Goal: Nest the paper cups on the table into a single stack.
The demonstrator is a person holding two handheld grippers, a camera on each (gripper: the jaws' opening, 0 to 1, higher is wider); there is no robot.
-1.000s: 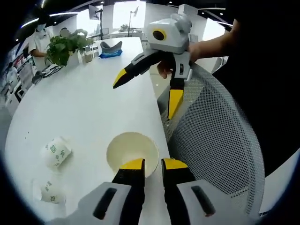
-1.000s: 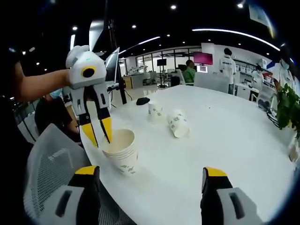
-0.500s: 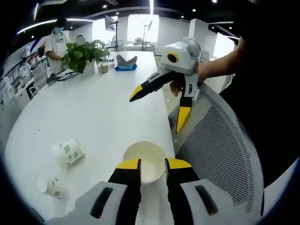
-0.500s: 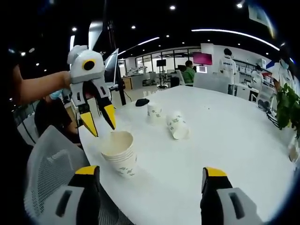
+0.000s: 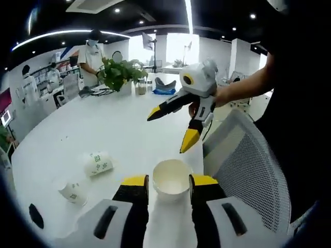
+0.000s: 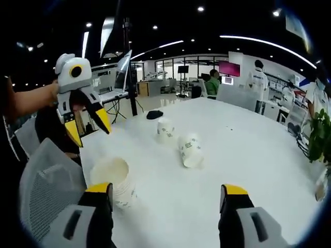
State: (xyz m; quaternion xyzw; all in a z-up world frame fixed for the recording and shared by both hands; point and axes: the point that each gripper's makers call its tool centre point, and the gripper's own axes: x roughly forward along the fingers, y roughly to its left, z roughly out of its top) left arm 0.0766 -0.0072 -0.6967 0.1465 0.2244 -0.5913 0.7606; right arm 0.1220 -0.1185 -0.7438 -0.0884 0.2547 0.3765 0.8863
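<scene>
In the left gripper view the left gripper [image 5: 166, 187] hides the near rim and wall of the cup stack [image 5: 171, 179], so its cup count cannot be told there. In the right gripper view the right gripper's [image 6: 164, 197] left jaw covers the stack's near side. The print on the lying cup [image 6: 189, 150] is too small to read. The small dark thing [image 6: 154, 114] on the counter [image 6: 243, 150] cannot be identified.
</scene>
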